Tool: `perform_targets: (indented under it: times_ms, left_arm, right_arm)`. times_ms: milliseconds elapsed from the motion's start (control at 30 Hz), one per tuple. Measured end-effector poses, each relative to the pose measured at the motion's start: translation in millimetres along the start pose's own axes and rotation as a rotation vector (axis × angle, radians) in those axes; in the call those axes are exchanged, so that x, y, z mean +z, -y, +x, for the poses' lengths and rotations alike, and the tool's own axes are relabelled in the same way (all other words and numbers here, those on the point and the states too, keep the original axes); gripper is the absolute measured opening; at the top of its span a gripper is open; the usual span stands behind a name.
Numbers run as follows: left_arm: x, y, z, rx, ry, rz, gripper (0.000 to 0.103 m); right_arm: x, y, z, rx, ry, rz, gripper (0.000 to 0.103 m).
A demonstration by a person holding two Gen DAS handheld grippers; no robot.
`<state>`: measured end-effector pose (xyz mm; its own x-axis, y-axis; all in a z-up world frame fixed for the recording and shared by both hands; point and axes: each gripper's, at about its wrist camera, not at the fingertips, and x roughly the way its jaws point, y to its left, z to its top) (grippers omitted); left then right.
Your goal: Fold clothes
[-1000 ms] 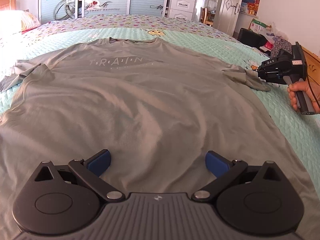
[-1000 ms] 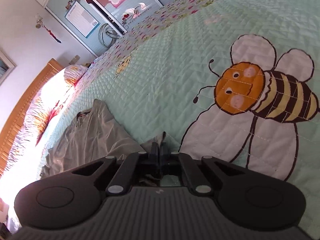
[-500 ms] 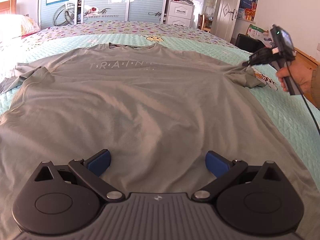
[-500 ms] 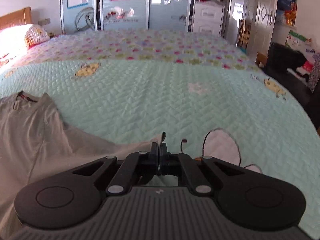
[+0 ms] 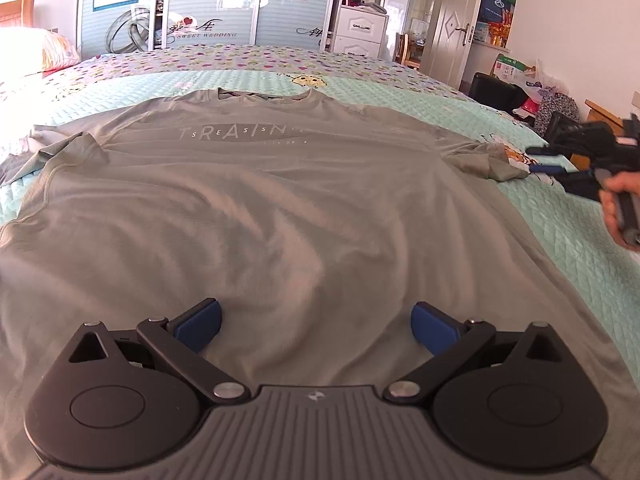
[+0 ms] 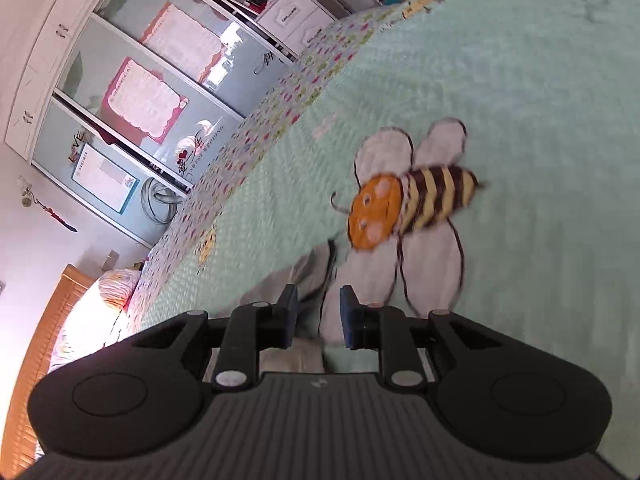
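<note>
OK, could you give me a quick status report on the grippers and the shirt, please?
Left gripper open, hovering over T-shirt hem. Right gripper just opened off sleeve, nothing held. Shirt flat, unfolded. No obstruction.

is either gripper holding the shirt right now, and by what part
Nothing is held. The left gripper is wide open over the shirt. The right gripper has just been opening; the sleeve lies by its pads, unpinched.

The right claw point(image 6: 316, 312), whose jaws have just been opening, stands slightly parted over the edge of a grey sleeve point(image 6: 308, 276) lying just below-left of the bee point(image 6: 412, 208) stitched on the green quilt point(image 6: 540, 128), the pads not pressing the cloth.
</note>
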<state>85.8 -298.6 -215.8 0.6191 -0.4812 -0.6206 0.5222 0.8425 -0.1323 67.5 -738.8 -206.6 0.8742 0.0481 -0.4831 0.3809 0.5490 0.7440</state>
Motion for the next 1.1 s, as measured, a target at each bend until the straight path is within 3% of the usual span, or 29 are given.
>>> perform_targets:
  times_ms: [167,333,400,467,500,700,867,1000,1067,1100]
  left_arm:
    - [0.2,0.9,0.0,0.004,-0.001,0.004,0.103]
    - [0.3,0.7,0.2,0.005,0.0,0.004,0.103]
    - [0.4,0.3,0.1,0.004,0.0,0.004,0.103]
    - [0.7,0.4,0.3,0.005,0.0,0.003,0.103]
    - [0.8,0.4,0.4,0.005,0.0,0.003,0.103]
    - [0.6,-0.3,-0.4,0.002,0.002,-0.001,0.103]
    - [0.7,-0.6,-0.7,0.002,0.002,-0.001,0.103]
    - [0.6,-0.4,-1.2,0.003,0.002,0.001,0.103]
    - [0.7,-0.5,-1.3,0.003,0.002,0.001,0.103]
    - [0.6,-0.3,-1.3,0.002,0.002,0.001,0.103]
  right_arm:
    - [-34.4,1.3,-5.9,0.037,-0.066,0.148,0.042]
    - [-34.5,-1.6,15.4,0.024,-0.003,0.21,0.042]
    - [-32.3,-4.2,23.7,0.002,0.011,0.221,0.036]
    - [-32.1,-7.1,27.5,-0.04,0.008,0.211,0.005]
    - [-32.7,-7.7,25.5,-0.053,0.011,0.197,0.001]
    - [-35.4,-3.9,-14.1,-0.145,0.138,0.141,0.0]
    - [-26.2,13.3,-8.9,-0.168,0.111,0.092,0.0]
    - [-40.5,-5.0,-16.7,-0.022,0.057,0.105,0.01]
    - [-50.1,-11.4,-8.9,-0.013,0.001,0.12,0.038]
    - [-53.2,-12.9,-4.4,-0.019,-0.015,0.123,0.04]
